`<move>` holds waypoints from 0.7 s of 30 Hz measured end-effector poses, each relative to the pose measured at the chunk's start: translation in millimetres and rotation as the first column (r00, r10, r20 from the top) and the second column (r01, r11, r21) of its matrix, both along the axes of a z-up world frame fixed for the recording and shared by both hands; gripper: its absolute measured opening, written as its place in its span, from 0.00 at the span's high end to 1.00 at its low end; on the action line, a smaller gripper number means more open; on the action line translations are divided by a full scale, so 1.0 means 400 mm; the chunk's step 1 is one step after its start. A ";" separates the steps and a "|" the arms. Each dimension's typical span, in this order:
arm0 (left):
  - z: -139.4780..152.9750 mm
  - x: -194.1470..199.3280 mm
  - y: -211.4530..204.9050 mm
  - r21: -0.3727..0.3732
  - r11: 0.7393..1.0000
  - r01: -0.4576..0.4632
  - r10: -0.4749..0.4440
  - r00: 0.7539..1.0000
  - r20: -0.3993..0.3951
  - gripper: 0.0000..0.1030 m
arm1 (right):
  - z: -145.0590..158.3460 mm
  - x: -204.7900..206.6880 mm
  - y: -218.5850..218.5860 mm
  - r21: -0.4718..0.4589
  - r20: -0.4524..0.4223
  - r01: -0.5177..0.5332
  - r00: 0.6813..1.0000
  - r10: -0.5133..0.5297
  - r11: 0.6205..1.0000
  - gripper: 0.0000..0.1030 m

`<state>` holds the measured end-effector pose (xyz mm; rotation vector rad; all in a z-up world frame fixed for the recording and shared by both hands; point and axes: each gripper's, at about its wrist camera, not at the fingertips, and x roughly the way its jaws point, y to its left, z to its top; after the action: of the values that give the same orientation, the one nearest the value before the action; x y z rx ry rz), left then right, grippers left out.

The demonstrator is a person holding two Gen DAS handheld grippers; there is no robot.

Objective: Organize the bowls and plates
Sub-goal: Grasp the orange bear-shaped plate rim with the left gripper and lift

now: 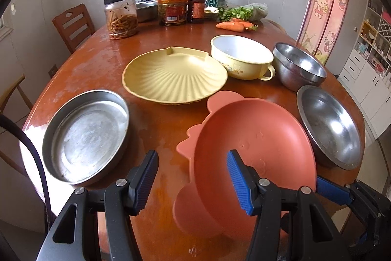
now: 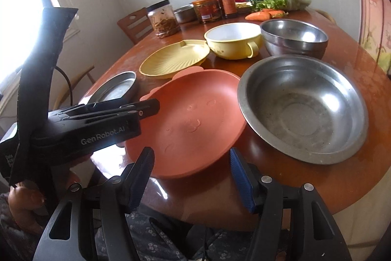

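Edge: pink plate (image 2: 193, 124) overhanging surface (image 2: 317, 175) rim, nr steel bowl (image 2: 303, 109).
Claws: left claw (image 1: 193, 185) and right claw (image 2: 190, 177) both gaping, gripping nothing.

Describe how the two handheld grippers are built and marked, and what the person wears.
Both the left gripper and right gripper have black plastic frames, silver pivot bolts and ribbed blue finger pads. White "GenRobot.AI" lettering marks the left one's side, and a black cable trails from it. The person wears dark, small-flowered fabric.
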<state>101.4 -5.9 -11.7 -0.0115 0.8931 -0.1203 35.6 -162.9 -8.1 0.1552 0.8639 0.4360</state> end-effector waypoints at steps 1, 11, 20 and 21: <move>-0.004 0.004 -0.002 -0.010 1.000 0.006 -0.006 1.000 -0.001 0.44 | -0.004 0.005 0.001 0.001 -0.003 0.004 1.000 -0.004 1.000 0.36; -0.031 0.009 0.003 -0.064 0.997 0.037 -0.039 0.999 -0.023 0.58 | -0.017 0.021 0.027 -0.046 0.041 -0.007 0.999 0.009 0.999 0.35; 0.007 -0.042 0.045 -0.065 0.998 0.010 -0.009 1.000 0.017 0.58 | -0.003 0.007 0.057 -0.042 0.053 -0.059 0.997 0.061 0.997 0.35; 0.012 -0.050 0.053 -0.065 0.998 0.006 -0.004 1.000 0.024 0.58 | 0.001 0.004 0.063 -0.042 0.059 -0.065 0.996 0.068 0.997 0.35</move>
<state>81.6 15.3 -6.8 -0.0679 0.8651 -0.1536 37.3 -137.7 -7.7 0.0757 0.8193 0.4828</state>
